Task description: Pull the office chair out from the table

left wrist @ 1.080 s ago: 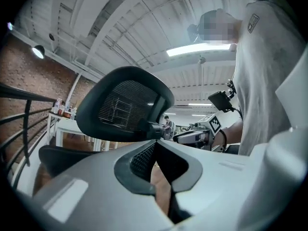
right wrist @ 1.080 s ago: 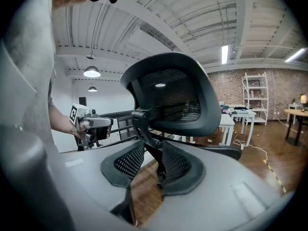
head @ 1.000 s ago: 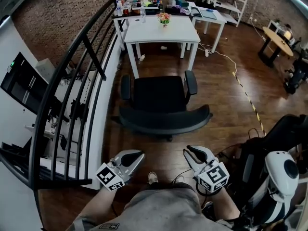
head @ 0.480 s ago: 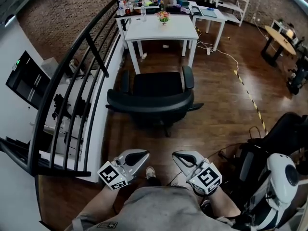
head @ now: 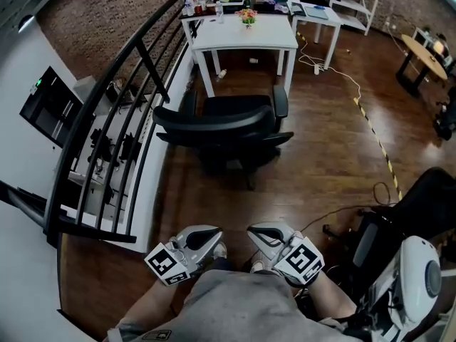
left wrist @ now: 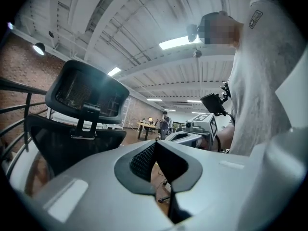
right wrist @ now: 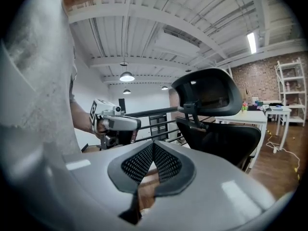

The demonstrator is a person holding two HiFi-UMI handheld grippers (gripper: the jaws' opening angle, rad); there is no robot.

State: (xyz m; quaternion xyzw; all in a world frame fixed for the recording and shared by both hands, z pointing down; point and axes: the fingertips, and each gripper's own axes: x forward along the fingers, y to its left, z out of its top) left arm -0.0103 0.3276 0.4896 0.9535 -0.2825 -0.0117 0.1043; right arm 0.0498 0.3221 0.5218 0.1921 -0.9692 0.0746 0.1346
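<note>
Standing out in the open on the wooden floor [head: 320,155], the black office chair [head: 224,127] sits just in front of the white surface [head: 246,38], with its seat towards the surface and its curved back towards the person. None of the chair is tucked underneath. Its left side is close to the black railing [head: 107,120] that runs along the floor's edge. A small pot of flowers [head: 247,16] stands on the far part of the surface.

Both tools are held low against the person's grey shirt [head: 235,308], well apart from the chair. The left gripper [head: 212,235] and the right gripper [head: 255,232] point inward towards each other, with their tips near but not touching.

In the left gripper view the jaws are clenched together, the mesh pads meet at the tip and nothing is between them. The chair's headrest [left wrist: 86,93] rises at the left of that view, beyond the jaws. In the right gripper view the jaws are likewise pressed together and empty, and the chair appears further off with the surface behind it.
</note>
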